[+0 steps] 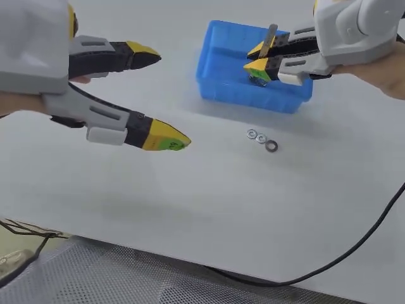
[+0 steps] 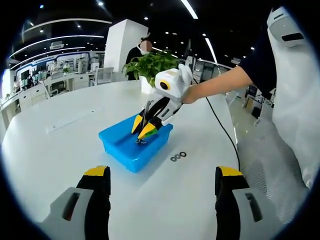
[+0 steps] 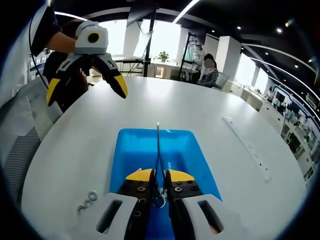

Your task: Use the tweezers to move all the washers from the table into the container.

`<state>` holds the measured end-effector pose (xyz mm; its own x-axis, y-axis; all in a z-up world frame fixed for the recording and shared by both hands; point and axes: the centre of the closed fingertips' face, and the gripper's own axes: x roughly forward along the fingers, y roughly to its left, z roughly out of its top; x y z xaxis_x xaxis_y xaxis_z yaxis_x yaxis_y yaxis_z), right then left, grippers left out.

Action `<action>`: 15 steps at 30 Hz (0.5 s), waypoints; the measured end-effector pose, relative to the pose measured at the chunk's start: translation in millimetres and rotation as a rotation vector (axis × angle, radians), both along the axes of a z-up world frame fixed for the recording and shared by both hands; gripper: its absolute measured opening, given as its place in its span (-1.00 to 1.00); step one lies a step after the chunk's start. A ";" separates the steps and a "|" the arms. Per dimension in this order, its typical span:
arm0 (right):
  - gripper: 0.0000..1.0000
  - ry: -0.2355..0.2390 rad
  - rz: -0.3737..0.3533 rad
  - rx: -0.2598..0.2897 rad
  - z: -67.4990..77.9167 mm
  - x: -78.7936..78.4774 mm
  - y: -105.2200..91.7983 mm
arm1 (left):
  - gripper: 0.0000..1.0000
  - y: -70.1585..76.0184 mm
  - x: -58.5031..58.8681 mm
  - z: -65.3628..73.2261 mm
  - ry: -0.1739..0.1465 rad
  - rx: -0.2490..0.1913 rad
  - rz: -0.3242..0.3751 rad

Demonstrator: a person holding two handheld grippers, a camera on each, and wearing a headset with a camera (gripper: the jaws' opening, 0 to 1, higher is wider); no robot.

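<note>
1. The white desk (image 1: pixel 190 209) lay broad and bare around the work. Its near edge ran across the bottom of the head view, and a black cable (image 1: pixel 354 247) crossed that edge at the right.
2. The blue container (image 1: pixel 218 85) stood toward the far side, open-topped and straight-walled.
3. Three washers (image 1: pixel 261 138) — small metal rings in a short slanting row — lay on the desk near the container's front wall, not touching it.
4. The right claw (image 1: pixel 253 59) hung over the container, clenched on the tweezers (image 1: pixel 271 35) — a thin grey strip reaching past its tips.
5. The left claw (image 1: pixel 172 101) hovered above bare desk to the left, well apart from the washers, jaws spread wide with nothing between them.
</note>
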<state>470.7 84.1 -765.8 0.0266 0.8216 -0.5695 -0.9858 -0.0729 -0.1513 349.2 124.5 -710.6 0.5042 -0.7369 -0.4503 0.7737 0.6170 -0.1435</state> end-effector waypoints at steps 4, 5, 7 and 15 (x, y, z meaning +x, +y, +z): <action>-0.77 -0.003 0.006 0.004 2.2 -1.0 1.5 | 0.84 2.4 2.6 1.8 -0.009 0.009 0.001; -0.77 -0.001 0.007 0.007 2.8 -1.2 2.0 | 0.84 2.6 3.7 2.6 -0.009 0.007 0.002; -0.77 -0.005 0.008 0.007 2.8 -0.3 2.2 | 0.84 2.3 7.2 5.3 -0.015 -0.001 0.007; -0.79 -0.005 0.028 -0.002 5.9 -5.0 1.3 | 0.81 -8.0 25.5 17.3 -0.052 -0.021 -0.003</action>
<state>465.7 85.4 -759.9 0.0064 0.8207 -0.5714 -0.9825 -0.1010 -0.1562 374.7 116.6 -693.4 0.5238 -0.7475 -0.4084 0.7826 0.6117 -0.1159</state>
